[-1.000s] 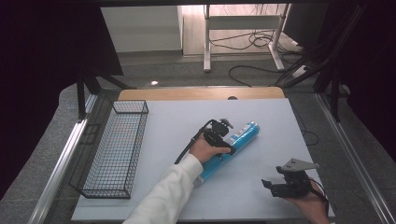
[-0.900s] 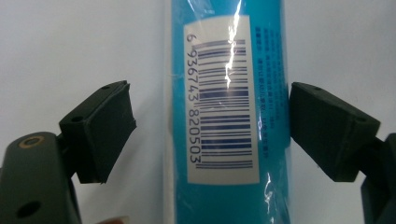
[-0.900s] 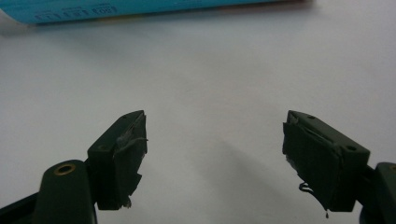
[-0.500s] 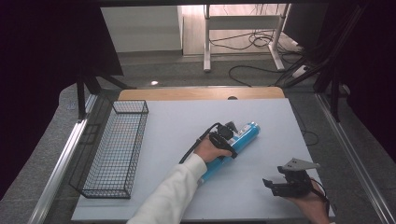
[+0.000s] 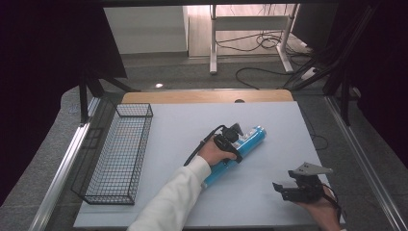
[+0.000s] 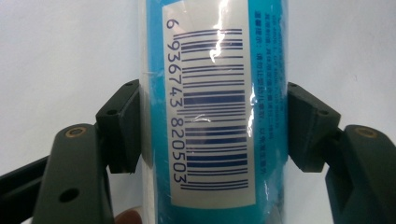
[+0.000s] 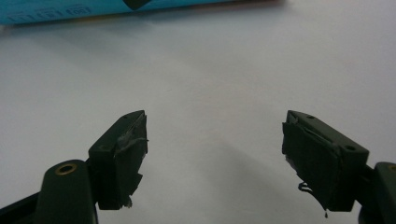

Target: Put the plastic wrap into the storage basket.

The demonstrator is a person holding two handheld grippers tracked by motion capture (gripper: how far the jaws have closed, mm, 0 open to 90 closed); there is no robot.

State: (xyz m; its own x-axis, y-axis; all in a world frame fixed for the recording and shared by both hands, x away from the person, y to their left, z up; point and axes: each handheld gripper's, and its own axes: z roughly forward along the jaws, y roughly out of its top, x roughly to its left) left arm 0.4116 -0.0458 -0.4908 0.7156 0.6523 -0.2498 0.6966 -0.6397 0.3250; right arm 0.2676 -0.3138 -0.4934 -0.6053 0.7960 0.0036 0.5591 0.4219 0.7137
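High view: left gripper point(image 5: 234, 139) on blue tube point(image 5: 235, 150), mid-worktop point(image 5: 168, 144); basket point(image 5: 118, 154) far left; right gripper point(image 5: 281, 188) near front edge.
Left gripper view: jaws just closed, pinching tube point(image 6: 215, 112) at barcode.
Right gripper view: jaws spread over bare worktop point(image 7: 210, 79); tube point(image 7: 70, 11) beyond.

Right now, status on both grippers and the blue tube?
Left gripper shut on blue tube, tube lying on table. Right gripper open, holding nothing. Wire basket off to the side, path clear.

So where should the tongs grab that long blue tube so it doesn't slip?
Around its middle, coming down from above and across its width. The blue tube lies flat on the table, long and round, so squeezing its two curved sides is probably steadiest. The left tongs already clamp it that way.
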